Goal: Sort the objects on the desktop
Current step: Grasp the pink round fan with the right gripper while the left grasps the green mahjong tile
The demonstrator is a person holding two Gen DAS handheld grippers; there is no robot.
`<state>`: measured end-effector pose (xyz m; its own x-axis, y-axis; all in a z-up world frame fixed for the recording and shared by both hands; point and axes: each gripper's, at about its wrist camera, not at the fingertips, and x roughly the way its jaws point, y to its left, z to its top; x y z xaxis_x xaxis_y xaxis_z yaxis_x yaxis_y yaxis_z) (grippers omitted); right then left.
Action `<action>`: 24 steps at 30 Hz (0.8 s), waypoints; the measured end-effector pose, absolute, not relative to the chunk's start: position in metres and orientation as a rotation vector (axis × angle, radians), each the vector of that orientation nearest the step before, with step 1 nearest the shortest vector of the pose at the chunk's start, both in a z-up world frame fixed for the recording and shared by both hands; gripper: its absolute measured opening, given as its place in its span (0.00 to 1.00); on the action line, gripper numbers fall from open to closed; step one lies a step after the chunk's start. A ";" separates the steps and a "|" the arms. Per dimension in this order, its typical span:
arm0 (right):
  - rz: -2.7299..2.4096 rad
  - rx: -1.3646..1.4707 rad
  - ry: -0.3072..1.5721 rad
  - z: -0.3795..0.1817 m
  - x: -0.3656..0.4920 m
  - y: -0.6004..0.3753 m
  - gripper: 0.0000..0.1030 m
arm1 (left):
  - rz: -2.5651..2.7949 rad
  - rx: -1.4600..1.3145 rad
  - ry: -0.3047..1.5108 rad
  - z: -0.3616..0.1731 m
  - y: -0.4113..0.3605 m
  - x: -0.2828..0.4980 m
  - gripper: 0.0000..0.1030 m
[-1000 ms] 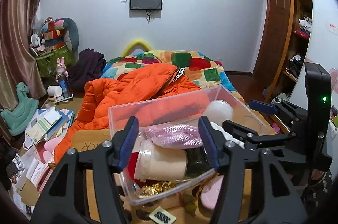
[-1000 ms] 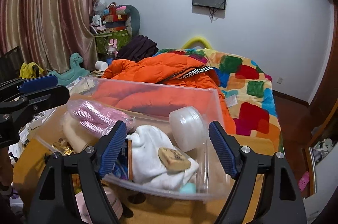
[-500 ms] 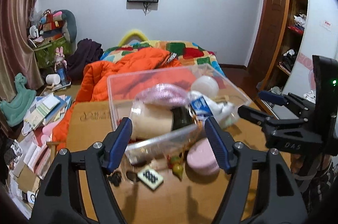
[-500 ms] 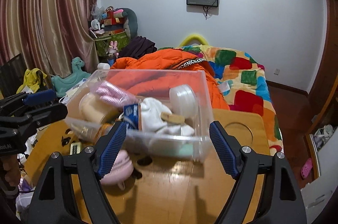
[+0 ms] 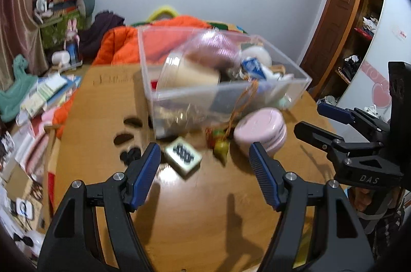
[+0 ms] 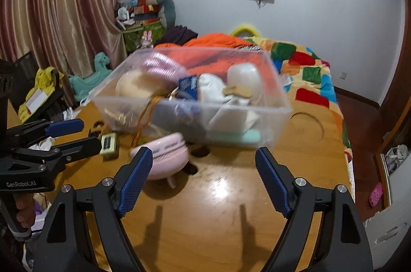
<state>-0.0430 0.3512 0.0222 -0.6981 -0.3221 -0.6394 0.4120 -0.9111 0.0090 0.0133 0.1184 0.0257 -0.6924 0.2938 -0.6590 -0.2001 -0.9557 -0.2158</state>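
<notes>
Two grippers hover over the wooden table (image 5: 102, 105), both empty and touching nothing; the left gripper (image 5: 205, 161) has its fingers spread wide, and just beyond its left fingertip lies a small patterned tile (image 5: 183, 156), with a little fruit charm (image 5: 221, 146) ahead between the fingers and a pink round case (image 5: 260, 129) just past the right fingertip; these loose pieces sit outside the clear bin (image 5: 221, 84), likely awaiting sorting; the bin, farther ahead, is heaped and blurred; the right gripper (image 6: 204, 164) is equally wide open, the pink case by its left fingertip, the bin beyond between its fingers.
</notes>
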 end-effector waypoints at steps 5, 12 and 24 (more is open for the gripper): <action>-2.526 0.975 0.227 0.008 -0.043 0.335 0.77 | 2.604 -1.151 -0.243 0.004 0.108 0.014 0.69; -2.479 1.016 0.320 -0.006 -0.052 0.310 0.77 | 2.583 -1.164 -0.279 -0.005 0.096 0.021 0.70; -2.437 1.024 0.374 -0.020 -0.066 0.288 0.59 | 2.600 -1.158 -0.267 -0.003 0.092 0.019 0.70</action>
<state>-0.0657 0.2879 -0.0200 -0.6128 -0.3131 -0.7256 0.5164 -0.8537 -0.0678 0.0193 0.0920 -0.0035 -0.6386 0.3276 -0.6963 -0.1794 -0.9433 -0.2793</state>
